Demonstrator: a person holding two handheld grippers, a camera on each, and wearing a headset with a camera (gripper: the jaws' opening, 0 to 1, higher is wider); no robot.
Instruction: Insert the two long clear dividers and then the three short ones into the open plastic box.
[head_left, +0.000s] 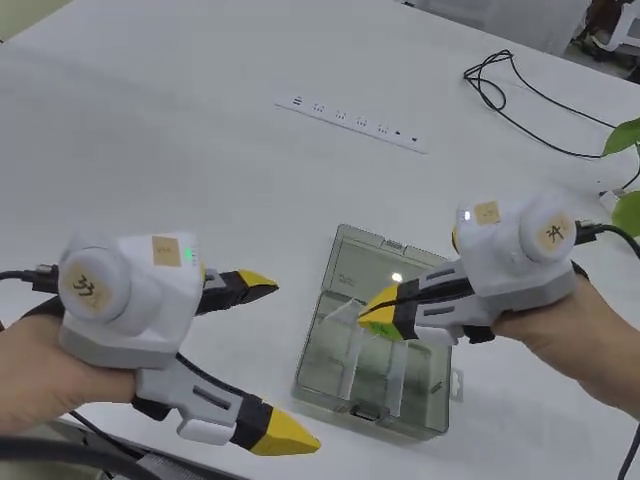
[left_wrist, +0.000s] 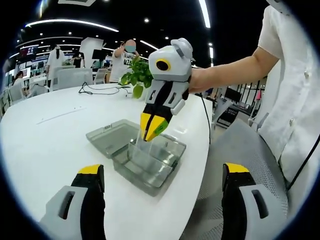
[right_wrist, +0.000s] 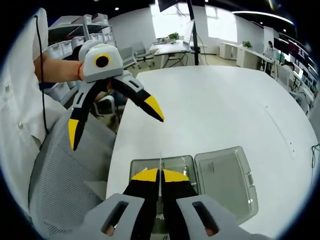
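A broad white table (head_left: 150, 120) under long ceiling strip lights (left_wrist: 70, 22).

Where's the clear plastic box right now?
In the head view the open plastic box sits low and right of centre on the white table, directly beneath the right gripper, which pinches a clear divider.

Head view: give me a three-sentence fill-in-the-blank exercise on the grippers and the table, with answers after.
The right gripper is ____ on a clear divider over the plastic box.
The left gripper is ____ and holds nothing.
Beyond the box, a white ____ with sockets lies on the table.
Missing words: shut; open; power strip.
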